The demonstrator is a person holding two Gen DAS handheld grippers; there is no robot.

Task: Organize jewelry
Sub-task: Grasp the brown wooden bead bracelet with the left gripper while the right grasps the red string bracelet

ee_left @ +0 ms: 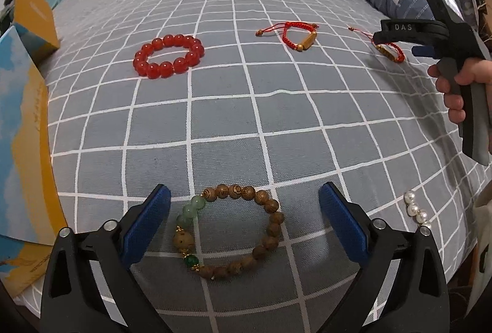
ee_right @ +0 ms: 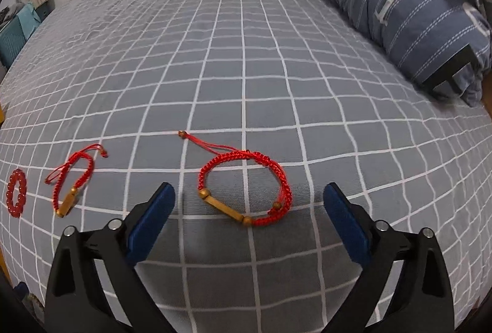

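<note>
A wooden-bead bracelet with green beads (ee_left: pixel 233 233) lies on the grey checked bedsheet (ee_left: pixel 246 123) between the blue pads of my open left gripper (ee_left: pixel 244 210). A red bead bracelet (ee_left: pixel 168 56) lies further back. A red cord bracelet with a gold bar (ee_left: pixel 299 36) lies behind, right of centre. A second red cord bracelet (ee_right: pixel 244 188) lies between the fingers of my open right gripper (ee_right: pixel 249 210); in the left wrist view it (ee_left: pixel 390 51) is partly hidden under the right gripper (ee_left: pixel 399 39). A pearl string (ee_left: pixel 416 211) lies at right.
Blue and yellow boxes (ee_left: pixel 24 148) stand along the sheet's left edge. A folded blue striped quilt (ee_right: pixel 399 3) lies along the back right. The first cord bracelet (ee_right: pixel 72 179) and the red bead bracelet (ee_right: pixel 17 193) show at left in the right wrist view.
</note>
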